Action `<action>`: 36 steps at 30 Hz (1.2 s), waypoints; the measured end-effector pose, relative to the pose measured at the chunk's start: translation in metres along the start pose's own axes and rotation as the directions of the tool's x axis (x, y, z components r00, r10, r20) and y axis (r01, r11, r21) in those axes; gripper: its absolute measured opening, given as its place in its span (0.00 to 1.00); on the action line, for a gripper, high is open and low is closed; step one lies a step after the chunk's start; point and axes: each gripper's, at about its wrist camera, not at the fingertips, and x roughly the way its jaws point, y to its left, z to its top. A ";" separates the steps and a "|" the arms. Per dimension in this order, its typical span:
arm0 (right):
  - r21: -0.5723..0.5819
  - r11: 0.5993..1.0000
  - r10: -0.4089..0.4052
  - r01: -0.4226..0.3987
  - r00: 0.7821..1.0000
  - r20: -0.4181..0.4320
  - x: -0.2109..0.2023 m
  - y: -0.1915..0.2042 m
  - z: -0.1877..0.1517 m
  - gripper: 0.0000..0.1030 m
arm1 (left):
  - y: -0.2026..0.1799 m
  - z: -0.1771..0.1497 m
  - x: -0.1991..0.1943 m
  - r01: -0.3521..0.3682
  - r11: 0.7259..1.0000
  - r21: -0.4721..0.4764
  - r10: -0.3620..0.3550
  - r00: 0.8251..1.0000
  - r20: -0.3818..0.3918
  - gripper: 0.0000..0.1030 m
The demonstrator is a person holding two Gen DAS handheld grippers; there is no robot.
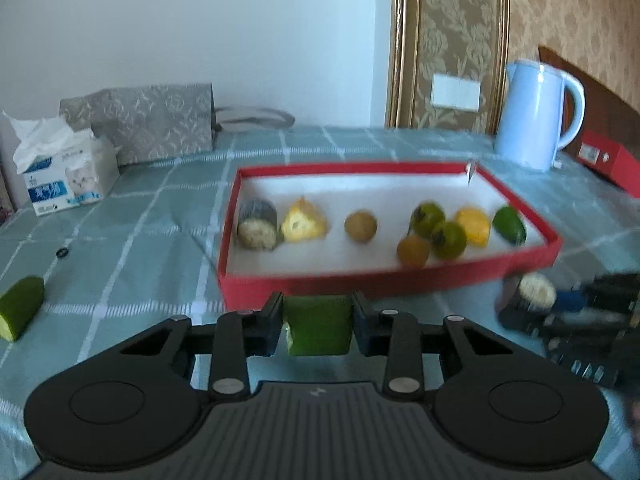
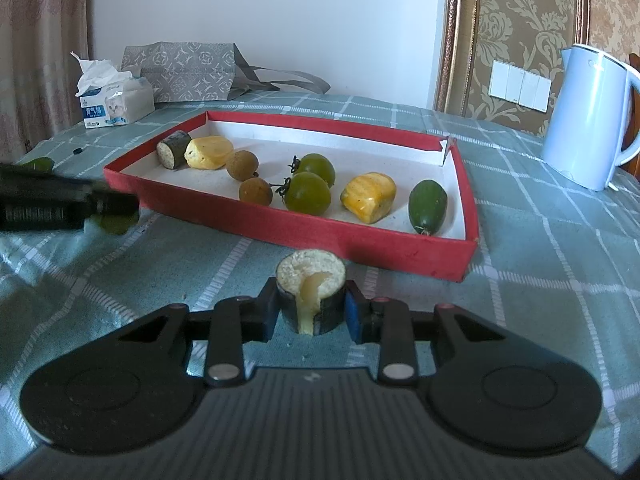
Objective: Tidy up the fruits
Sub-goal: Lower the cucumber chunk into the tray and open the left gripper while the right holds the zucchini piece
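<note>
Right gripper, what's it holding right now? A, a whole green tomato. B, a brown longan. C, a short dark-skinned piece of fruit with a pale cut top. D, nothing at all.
C: in the right wrist view the right gripper has its pads pressed on a dark-skinned cut piece with a pale top, in front of the red tray.

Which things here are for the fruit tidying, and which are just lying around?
For the job: red tray, fruits in it, green piece in the left gripper, dark-skinned chunk in the right gripper, green piece on the cloth.

Just lying about: kettle, tissue box, grey bag.
</note>
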 end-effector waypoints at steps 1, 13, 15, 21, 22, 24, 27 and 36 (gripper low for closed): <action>-0.001 1.000 -0.001 0.001 1.000 0.000 0.000 0.000 0.000 0.30 | -0.001 0.005 0.000 0.002 1.000 0.000 -0.002 1.000 0.011 0.34; -0.006 1.000 -0.004 0.004 1.000 0.001 0.000 0.001 -0.001 0.30 | -0.011 0.043 0.061 -0.012 0.999 -0.031 0.011 1.000 -0.015 0.34; -0.008 1.000 -0.005 0.005 1.000 0.001 0.000 0.001 0.000 0.30 | -0.011 0.042 0.071 -0.013 0.999 -0.037 0.011 0.999 -0.034 0.34; -0.022 1.000 -0.011 0.011 1.000 0.003 0.000 0.004 0.000 0.30 | -0.014 0.042 0.084 -0.045 0.999 -0.004 0.045 0.998 -0.032 0.35; -0.024 1.000 -0.012 0.012 1.000 0.003 0.000 0.004 0.000 0.30 | -0.015 0.041 0.085 -0.055 0.998 0.001 0.055 0.998 -0.027 0.37; -0.022 1.000 -0.011 0.011 1.000 0.003 0.000 0.004 0.000 0.30 | -0.017 0.040 0.085 -0.087 0.996 0.020 0.088 0.996 -0.015 0.55; -0.023 1.000 -0.011 0.011 1.000 0.002 0.000 0.005 0.000 0.30 | -0.016 0.038 0.083 -0.099 0.995 0.021 0.099 0.995 0.000 0.62; -0.012 1.000 -0.003 0.003 1.000 0.001 0.001 0.002 0.000 0.30 | -0.003 0.023 0.026 -0.239 0.969 -0.065 0.246 0.958 0.149 0.73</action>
